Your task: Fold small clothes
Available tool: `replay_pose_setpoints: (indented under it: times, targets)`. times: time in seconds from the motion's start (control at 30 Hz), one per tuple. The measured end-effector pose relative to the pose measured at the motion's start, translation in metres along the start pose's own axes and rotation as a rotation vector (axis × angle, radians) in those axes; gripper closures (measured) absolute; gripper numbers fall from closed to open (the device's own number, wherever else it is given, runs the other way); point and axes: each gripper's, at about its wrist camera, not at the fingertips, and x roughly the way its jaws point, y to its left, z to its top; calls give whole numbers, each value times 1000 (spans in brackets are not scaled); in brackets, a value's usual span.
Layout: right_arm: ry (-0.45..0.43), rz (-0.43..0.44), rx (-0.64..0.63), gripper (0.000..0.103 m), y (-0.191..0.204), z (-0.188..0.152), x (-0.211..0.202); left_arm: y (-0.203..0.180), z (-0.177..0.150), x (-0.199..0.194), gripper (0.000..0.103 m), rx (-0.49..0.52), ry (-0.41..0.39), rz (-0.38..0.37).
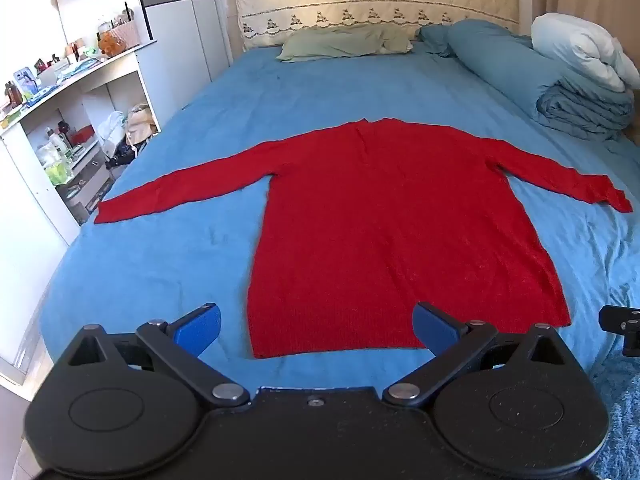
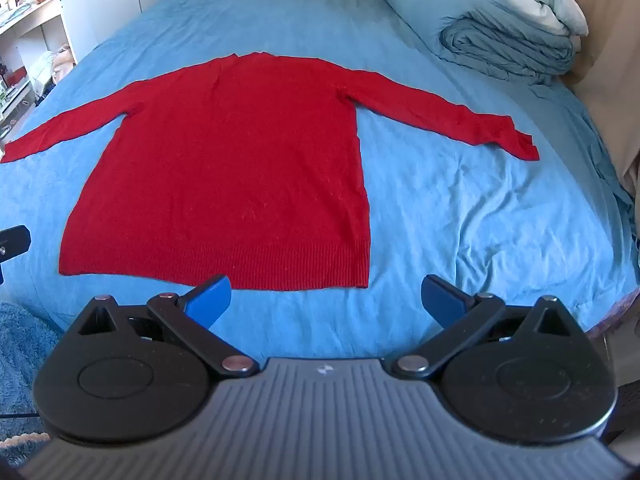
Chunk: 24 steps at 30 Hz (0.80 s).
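Observation:
A red long-sleeved sweater lies flat on the blue bed sheet, both sleeves spread out sideways, hem toward me. It also shows in the right wrist view. My left gripper is open and empty, above the near edge of the hem at its left half. My right gripper is open and empty, just short of the hem's right corner. Neither gripper touches the sweater.
A rolled blue duvet with a white pillow lies at the bed's far right. A green pillow sits by the headboard. White shelves full of bottles stand to the left. A blue rug lies on the floor.

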Motion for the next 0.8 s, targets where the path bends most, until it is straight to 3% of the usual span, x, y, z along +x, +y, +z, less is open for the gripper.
replay_pose_setpoints:
  times: [0.8]
  targets:
    - [-2, 3, 1, 0, 2, -3, 1, 3, -1, -5, 0, -10, -18, -16]
